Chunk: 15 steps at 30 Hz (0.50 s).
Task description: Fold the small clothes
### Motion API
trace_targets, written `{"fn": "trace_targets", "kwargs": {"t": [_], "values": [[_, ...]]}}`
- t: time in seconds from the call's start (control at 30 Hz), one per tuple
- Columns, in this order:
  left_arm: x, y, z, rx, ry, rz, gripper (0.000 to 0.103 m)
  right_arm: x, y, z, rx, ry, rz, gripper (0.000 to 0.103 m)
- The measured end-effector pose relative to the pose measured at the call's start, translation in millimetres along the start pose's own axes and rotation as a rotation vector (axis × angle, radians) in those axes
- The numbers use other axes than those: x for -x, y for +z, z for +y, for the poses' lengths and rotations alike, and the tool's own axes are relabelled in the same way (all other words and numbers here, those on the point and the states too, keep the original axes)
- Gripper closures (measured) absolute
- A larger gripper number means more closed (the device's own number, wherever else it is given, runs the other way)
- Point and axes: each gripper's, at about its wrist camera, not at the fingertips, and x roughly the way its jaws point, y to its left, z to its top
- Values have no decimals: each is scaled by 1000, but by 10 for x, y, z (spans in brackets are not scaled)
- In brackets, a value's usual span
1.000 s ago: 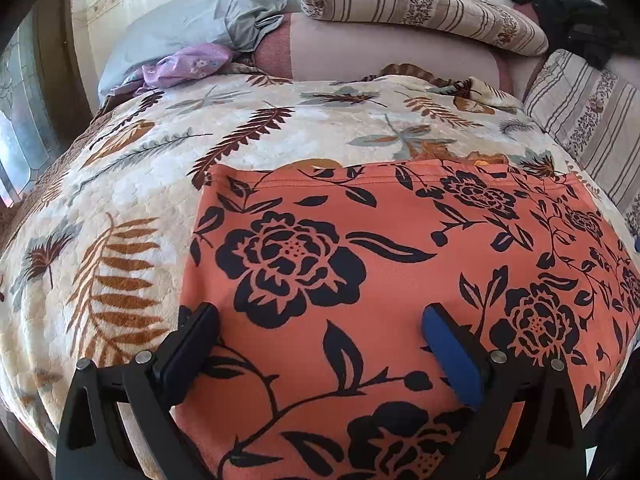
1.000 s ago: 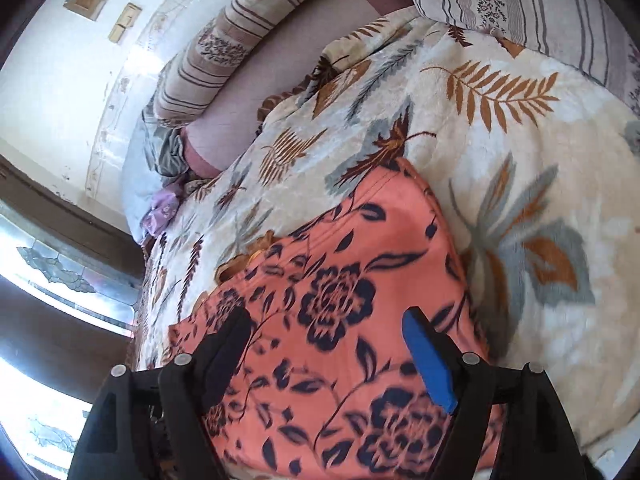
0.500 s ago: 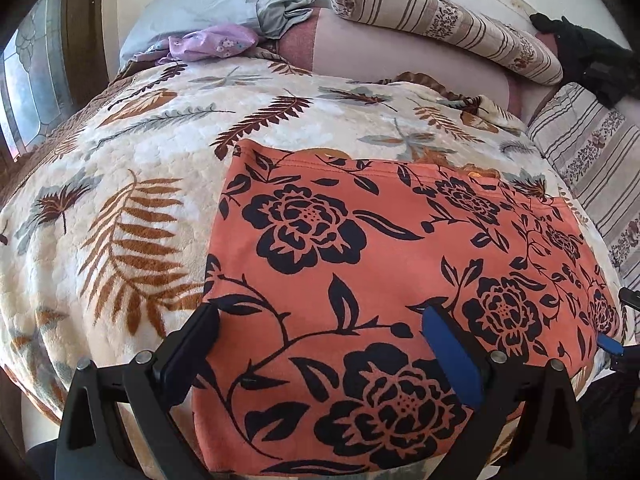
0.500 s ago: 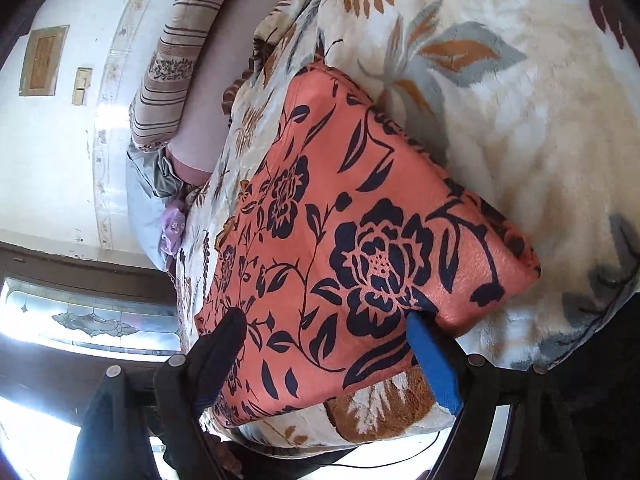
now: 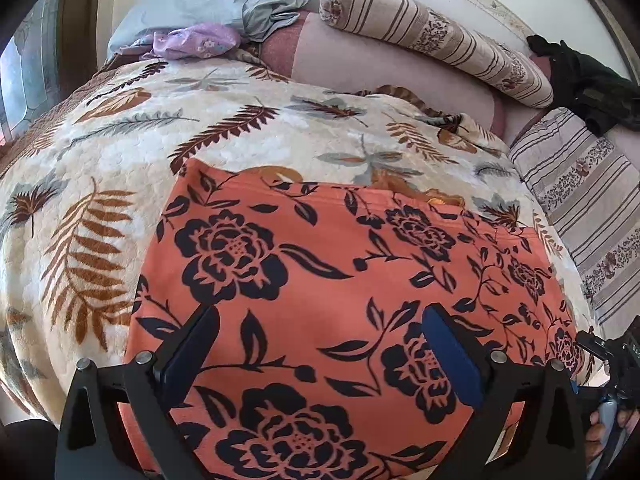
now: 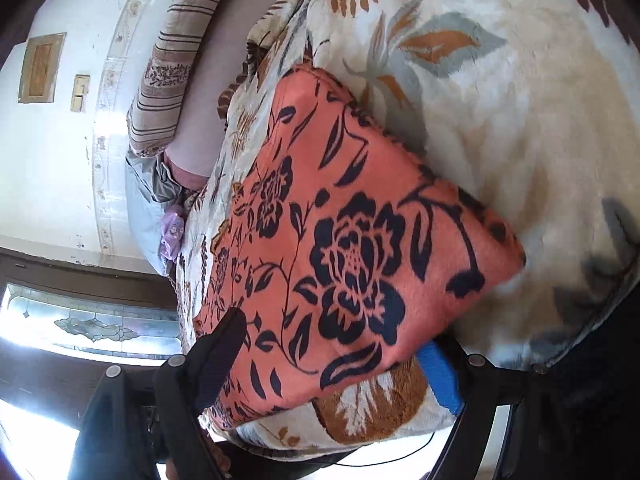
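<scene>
Right gripper (image 6: 336, 360) has rolled and dropped to the orange floral cloth's (image 5: 344, 320) near corner since a second ago; left gripper (image 5: 320, 356) lifted slightly. Both jaws wide open, nothing held; right straddles the corner at 6 o'clock. One cloth flat on the bed's leaf blanket (image 5: 100, 184). Two striped pillows (image 5: 432, 32) at 12–3 o'clock.

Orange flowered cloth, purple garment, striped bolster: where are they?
Orange flowered cloth (image 5: 320, 280), left wrist view, its flat middle.
Purple garment (image 5: 192, 40), left wrist view, its crumpled middle.
Striped bolster (image 5: 432, 28), left wrist view, midway along its length.
</scene>
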Motion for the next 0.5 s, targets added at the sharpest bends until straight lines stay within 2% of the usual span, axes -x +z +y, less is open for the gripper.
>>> {"fn": "trace_targets", "kwargs": {"t": [0.13, 0.23, 0.3, 0.4, 0.43, 0.5], "values": [[73, 70, -121, -4, -17, -36, 2, -65, 96, -8, 3, 14, -29, 17], [-5, 64, -223, -20, -15, -21, 2, -68, 80, 2, 30, 19, -43, 17], [-154, 4, -297, -49, 3, 23, 2, -62, 72, -3, 30, 31, -45, 17], [-400, -135, -391, -97, 58, 130, 2, -38, 75, -49, 15, 51, -47, 17], [-376, -164, -440, -134, 81, 109, 2, -28, 70, -54, 14, 52, -47, 17], [-275, -151, -512, -166, 67, 78, 2, -20, 67, -58, 18, 51, -47, 18]]}}
